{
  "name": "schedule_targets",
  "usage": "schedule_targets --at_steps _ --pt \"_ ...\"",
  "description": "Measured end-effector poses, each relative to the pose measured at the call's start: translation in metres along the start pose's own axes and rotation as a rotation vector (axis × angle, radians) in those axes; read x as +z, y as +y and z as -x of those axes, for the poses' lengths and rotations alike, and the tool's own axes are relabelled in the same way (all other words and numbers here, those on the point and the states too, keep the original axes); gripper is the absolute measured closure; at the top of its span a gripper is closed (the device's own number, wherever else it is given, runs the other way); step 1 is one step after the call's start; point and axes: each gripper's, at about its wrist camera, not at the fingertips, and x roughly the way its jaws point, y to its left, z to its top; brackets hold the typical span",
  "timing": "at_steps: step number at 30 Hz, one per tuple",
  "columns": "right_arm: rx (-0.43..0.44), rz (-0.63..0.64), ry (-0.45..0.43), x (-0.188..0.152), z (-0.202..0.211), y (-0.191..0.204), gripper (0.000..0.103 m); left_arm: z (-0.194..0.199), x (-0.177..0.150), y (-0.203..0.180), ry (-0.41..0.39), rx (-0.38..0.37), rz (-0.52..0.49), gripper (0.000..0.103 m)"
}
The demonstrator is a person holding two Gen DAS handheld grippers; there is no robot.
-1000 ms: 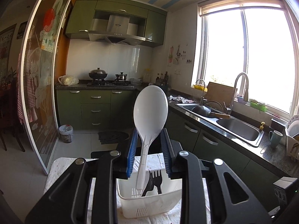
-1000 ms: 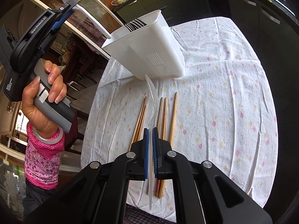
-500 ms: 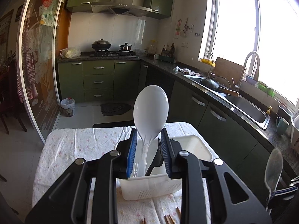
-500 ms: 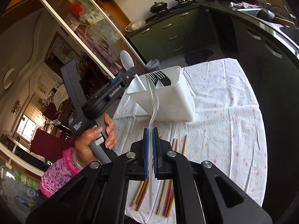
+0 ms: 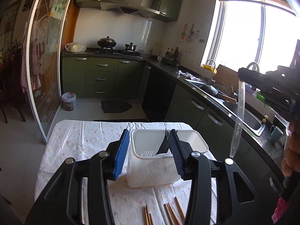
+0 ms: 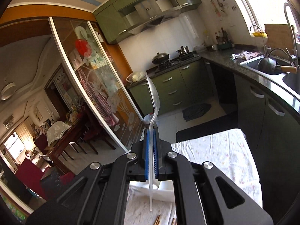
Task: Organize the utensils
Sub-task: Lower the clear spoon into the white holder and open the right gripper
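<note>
A white utensil caddy stands on the floral tablecloth, with black forks in it. My left gripper is open and empty, its jaws on either side of the caddy's near rim. My right gripper is shut on a clear plastic spoon, held upright above the table. That spoon also shows in the left wrist view, hanging above the caddy's right side. The white spoon is not visible.
Several wooden chopsticks lie on the cloth at the near edge. Green kitchen cabinets, a stove and a sink counter lie beyond the table. A glass sliding door stands at the left.
My left gripper has opened and no longer holds the white spoon. My right gripper has lifted and tilted up with the clear spoon, so the caddy has dropped below its view.
</note>
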Motion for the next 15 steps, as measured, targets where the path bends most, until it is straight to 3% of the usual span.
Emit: schedule_targets --at_steps 5,11,15 --pt "-0.068 0.042 -0.077 -0.005 -0.041 -0.006 0.098 0.018 -0.01 0.009 0.018 -0.017 0.014 0.059" --pt "-0.099 0.083 -0.063 -0.045 -0.081 -0.019 0.098 0.028 -0.02 0.018 0.029 -0.027 0.026 0.056" --pt "-0.114 0.141 -0.062 -0.078 -0.081 -0.02 0.096 0.029 -0.026 0.017 0.041 -0.019 0.019 0.055"
